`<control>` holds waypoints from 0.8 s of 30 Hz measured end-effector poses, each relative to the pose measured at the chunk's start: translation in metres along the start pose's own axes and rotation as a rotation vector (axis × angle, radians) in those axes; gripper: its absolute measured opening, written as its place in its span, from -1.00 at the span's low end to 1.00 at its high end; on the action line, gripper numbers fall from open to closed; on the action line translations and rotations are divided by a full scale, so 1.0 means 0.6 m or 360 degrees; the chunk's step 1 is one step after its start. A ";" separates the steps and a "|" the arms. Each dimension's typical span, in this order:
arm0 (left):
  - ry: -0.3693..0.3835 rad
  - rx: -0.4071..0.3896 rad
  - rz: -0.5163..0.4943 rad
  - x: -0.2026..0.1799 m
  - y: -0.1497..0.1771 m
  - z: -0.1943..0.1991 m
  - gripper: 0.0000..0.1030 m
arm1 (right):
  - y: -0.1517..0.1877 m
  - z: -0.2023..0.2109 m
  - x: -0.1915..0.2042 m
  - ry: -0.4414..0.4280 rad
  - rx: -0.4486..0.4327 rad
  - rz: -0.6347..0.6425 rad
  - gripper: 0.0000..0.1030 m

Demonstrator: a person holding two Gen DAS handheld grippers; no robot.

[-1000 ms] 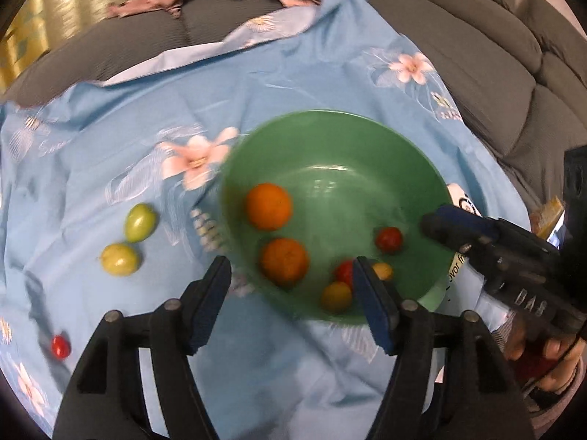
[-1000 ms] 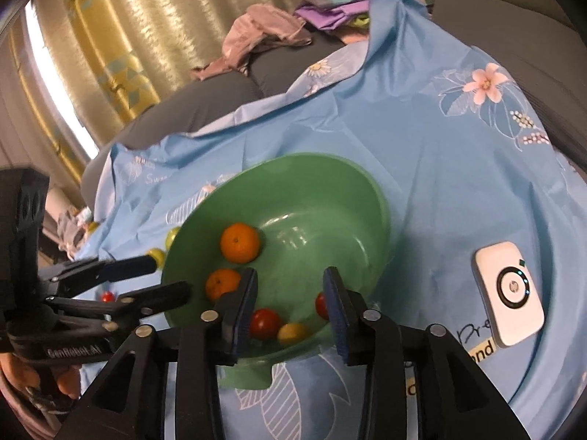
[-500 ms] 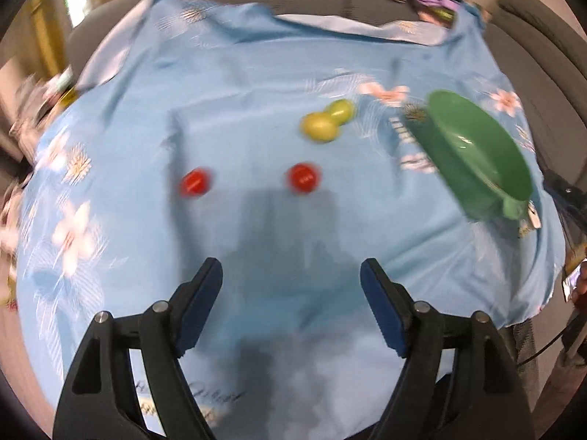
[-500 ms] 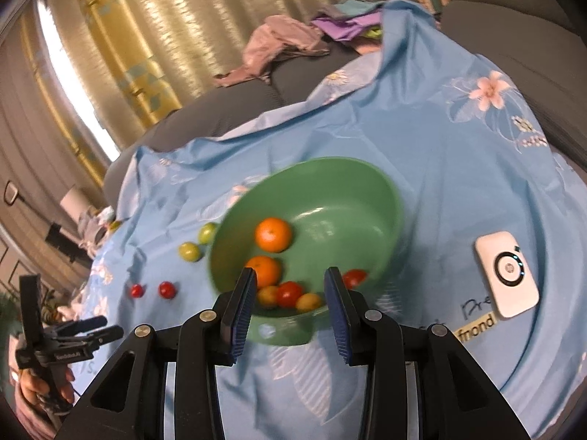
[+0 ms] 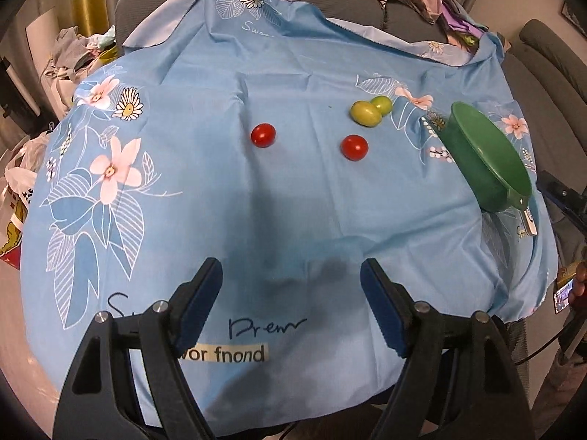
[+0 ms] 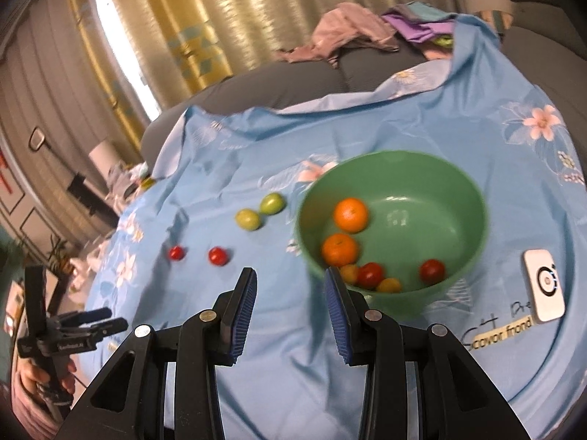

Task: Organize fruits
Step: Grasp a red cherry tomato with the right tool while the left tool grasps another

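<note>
A green bowl [image 6: 466,198] sits on the blue floral cloth; in the left wrist view it [image 5: 488,154] is at the right, seen side-on. It holds two oranges [image 6: 350,213], red tomatoes [image 6: 432,270] and small yellow fruits [image 6: 389,285]. On the cloth lie two red tomatoes [image 5: 263,135] [image 5: 354,147] and two green fruits [image 5: 365,113] [image 5: 381,103]. My left gripper [image 5: 291,304] is open and empty, well short of them; it also shows in the right wrist view [image 6: 97,321]. My right gripper [image 6: 290,304] is open and empty, just in front of the bowl's near left rim.
A white device [image 6: 544,286] lies on the cloth right of the bowl. A grey sofa [image 6: 293,84] with a pile of clothes [image 6: 348,33] is behind. Bags and clutter [image 5: 22,190] lie past the cloth's left edge.
My left gripper has swung away from over the bowl to the left and pulled back, now facing the loose fruits. My right gripper has drawn back and risen from the bowl.
</note>
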State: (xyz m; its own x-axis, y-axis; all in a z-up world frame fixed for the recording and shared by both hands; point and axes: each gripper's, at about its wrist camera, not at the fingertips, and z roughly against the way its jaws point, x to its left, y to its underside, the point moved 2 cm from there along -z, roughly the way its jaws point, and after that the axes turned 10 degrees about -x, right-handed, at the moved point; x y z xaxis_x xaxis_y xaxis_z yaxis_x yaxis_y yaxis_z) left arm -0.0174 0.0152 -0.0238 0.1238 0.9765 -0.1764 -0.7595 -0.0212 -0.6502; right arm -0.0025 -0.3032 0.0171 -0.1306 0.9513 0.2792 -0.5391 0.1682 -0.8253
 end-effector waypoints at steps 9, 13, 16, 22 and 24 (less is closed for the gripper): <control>0.0071 -0.0035 0.0022 0.021 0.010 0.004 0.52 | 0.033 -0.052 0.074 -0.0106 0.0169 0.0157 -0.25; 0.0105 -0.0065 0.0025 0.028 0.010 0.002 0.52 | 0.047 -0.083 0.105 -0.0150 0.0245 0.0232 -0.25; 0.0120 -0.0076 0.0030 0.034 0.006 -0.003 0.52 | 0.053 -0.108 0.122 -0.0170 0.0288 0.0271 -0.25; 0.0132 -0.0068 0.0029 0.047 -0.005 -0.022 0.52 | 0.055 -0.162 0.151 -0.0198 0.0341 0.0364 -0.25; 0.0135 -0.0061 0.0022 0.048 -0.008 -0.029 0.52 | 0.055 -0.183 0.159 -0.0209 0.0367 0.0391 -0.25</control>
State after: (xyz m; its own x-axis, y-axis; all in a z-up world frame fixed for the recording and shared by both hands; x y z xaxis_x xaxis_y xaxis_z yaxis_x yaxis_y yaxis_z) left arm 0.0010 0.0399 -0.0388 0.1684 0.9545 -0.2461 -0.7365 -0.0441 -0.6750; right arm 0.0586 -0.1784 -0.0372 -0.3774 0.9122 0.1595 -0.6500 -0.1382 -0.7472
